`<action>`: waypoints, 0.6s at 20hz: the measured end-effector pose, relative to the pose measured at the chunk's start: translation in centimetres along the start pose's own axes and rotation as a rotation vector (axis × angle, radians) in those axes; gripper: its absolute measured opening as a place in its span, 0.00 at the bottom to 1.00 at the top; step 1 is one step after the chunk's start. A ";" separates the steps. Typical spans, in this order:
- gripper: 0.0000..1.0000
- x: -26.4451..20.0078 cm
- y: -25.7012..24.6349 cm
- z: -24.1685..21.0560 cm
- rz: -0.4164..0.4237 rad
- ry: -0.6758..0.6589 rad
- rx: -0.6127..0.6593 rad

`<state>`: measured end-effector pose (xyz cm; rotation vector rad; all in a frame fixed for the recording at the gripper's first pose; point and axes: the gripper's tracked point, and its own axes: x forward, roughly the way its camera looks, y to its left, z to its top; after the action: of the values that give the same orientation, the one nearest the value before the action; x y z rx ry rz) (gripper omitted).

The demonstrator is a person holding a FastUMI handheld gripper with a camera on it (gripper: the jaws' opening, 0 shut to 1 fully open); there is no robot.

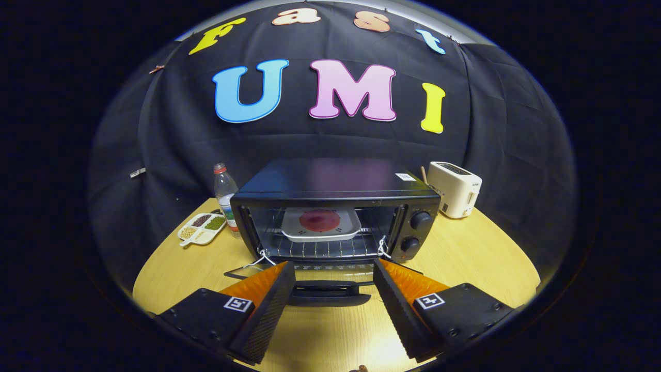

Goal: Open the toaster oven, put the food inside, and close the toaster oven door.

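A black toaster oven [335, 206] stands on the round wooden table [465, 258], its glass door [330, 276] folded down flat toward me. Inside, on the wire rack, rests a white square plate [321, 223] carrying a round reddish piece of food [320, 220]. The door's handle [330, 294] lies between my fingertips. My gripper [334, 271] is open, its fingers spread on either side of the lowered door and handle, with nothing pressed between them.
To the oven's left stand a clear plastic bottle [225, 194] with a red cap and a white divided dish [202, 228] of beans and grains. A cream toaster [454, 188] sits at the back right. Two control knobs [419, 220] are on the oven's right front.
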<state>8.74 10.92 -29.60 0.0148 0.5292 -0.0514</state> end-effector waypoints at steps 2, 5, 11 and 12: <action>0.99 -1.0 -0.8 -5.7 -0.011 0.129 -0.010; 0.99 -1.6 -0.8 -10.2 -0.010 0.200 0.003; 0.99 0.1 -0.2 -13.8 -0.004 0.276 -0.029; 0.99 0.8 -0.1 -14.3 -0.008 0.283 -0.030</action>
<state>2.19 11.21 -42.31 -0.0099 0.8129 -0.0493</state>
